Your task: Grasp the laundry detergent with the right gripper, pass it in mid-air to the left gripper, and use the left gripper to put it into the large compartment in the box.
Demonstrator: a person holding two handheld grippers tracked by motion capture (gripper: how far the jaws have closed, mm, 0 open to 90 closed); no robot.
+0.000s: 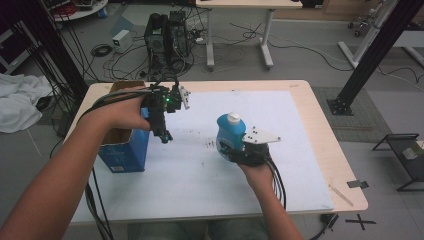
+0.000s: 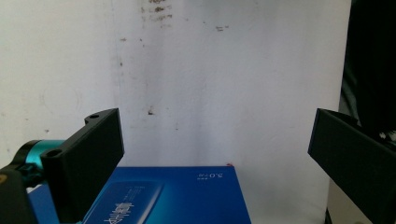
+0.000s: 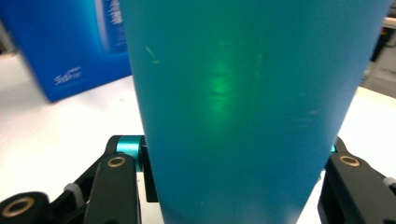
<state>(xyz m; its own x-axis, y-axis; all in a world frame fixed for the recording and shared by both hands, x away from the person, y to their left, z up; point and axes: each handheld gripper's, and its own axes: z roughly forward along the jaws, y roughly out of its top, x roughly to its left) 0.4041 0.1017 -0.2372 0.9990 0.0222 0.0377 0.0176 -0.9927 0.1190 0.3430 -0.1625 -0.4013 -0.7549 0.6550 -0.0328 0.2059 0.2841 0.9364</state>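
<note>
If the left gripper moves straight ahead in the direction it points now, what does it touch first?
Probably the white mat. The left gripper is open, and between its jaws the mat lies straight ahead. The blue box sits low at the edge of its path, so a jaw might graze it; depth is hard to judge.

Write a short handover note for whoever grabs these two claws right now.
Right claw: shut on the blue bottle, white cap up, held at mid-mat.
Left claw: open, holding nothing, hanging beside the open blue box at the table's left.
Done: bottle grasped.
Left, as it looks: carry the bottle to the box and lower it in, probably with the left claw steadying the box. The box's inside cannot be made out.
</note>
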